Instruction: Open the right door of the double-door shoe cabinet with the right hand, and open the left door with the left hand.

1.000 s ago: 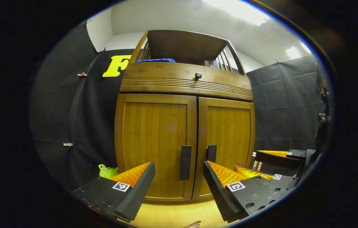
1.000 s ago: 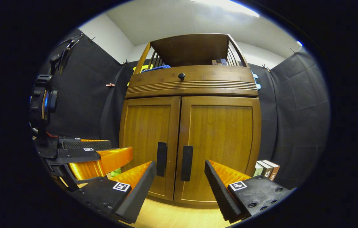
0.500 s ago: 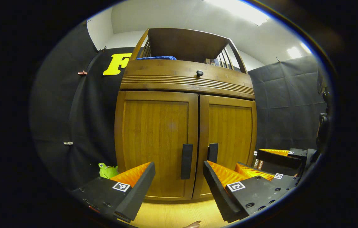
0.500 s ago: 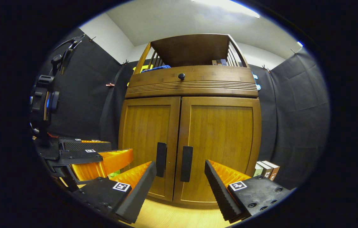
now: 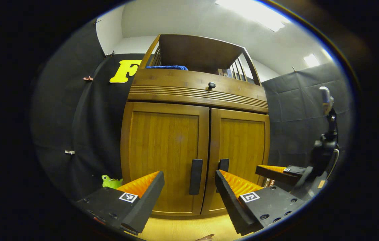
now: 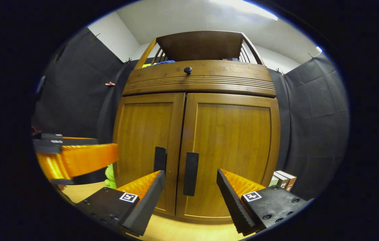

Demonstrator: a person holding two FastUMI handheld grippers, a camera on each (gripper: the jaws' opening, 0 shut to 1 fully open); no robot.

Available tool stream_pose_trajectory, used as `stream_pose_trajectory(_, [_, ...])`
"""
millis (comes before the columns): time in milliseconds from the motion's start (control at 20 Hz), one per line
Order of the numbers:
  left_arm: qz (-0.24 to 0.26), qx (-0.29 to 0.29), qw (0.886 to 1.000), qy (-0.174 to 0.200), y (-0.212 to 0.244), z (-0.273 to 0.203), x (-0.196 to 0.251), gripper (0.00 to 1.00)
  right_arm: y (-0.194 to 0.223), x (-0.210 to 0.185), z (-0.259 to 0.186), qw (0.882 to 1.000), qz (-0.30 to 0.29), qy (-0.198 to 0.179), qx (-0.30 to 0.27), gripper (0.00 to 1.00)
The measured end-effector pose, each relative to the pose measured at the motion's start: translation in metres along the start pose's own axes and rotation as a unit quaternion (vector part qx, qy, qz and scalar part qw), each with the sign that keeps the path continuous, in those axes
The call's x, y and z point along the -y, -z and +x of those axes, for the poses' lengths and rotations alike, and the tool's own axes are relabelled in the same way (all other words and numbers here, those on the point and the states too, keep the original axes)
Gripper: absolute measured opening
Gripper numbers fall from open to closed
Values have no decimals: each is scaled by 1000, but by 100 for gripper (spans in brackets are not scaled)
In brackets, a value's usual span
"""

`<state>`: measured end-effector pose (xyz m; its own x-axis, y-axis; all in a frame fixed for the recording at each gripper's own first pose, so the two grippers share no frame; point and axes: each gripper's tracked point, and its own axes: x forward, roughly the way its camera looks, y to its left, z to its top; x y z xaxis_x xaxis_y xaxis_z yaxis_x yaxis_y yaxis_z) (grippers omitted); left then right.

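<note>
Both honey-brown wooden doors are closed. Our right gripper (image 6: 191, 197), spread wide and empty, should straddle the right door's dark vertical bar handle (image 6: 191, 173) squarely; our left gripper (image 5: 189, 197) waits, likewise wide and empty.

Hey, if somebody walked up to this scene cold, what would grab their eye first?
The wooden shoe cabinet dead ahead, both doors shut, with two dark upright handles side by side at the centre seam. Next, the open right tongs aimed at the right door's handle, and a small green toy on the floor at the cabinet's left foot.
</note>
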<state>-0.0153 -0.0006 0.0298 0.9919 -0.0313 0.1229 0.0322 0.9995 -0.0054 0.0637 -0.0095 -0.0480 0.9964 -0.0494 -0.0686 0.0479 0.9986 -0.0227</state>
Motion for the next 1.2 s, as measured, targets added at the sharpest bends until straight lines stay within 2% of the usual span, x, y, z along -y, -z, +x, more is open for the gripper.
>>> stream_pose_trajectory(250, [14, 14, 1000, -2, -4, -19, -4, 96, 32, -13, 43, 999, 29, -10, -38, 95])
stream_pose_trajectory(500, [17, 13, 1000, -1, -3, -25, -6, 95, 40, -12, 76, 999, 15, 16, -37, 96])
stream_pose_trajectory(700, [23, 7, 1000, 5, 3, -28, -5, 96, 50, -10, 100, 999, 8, 22, -43, 95])
stream_pose_trajectory(800, [25, -1, 1000, 1, 9, -29, -12, 96, 58, -10, 105, 998, 5, 28, -51, 95])
stream_pose_trajectory(1000, [28, -4, 1000, -7, 10, -27, -22, 95, 51, -13, 107, 999, -16, 39, -30, 93])
stream_pose_trajectory(1100, [24, -5, 1000, -6, 12, -26, -22, 95, 51, -9, 106, 999, -20, 40, -30, 89])
stream_pose_trajectory(1150, [22, -4, 1000, -7, 12, -27, -24, 95, 51, -11, 105, 999, -17, 35, -30, 83])
stream_pose_trajectory(1200, [21, -2, 1000, -9, 11, -28, -25, 95, 51, -8, 106, 999, -16, 39, -32, 83])
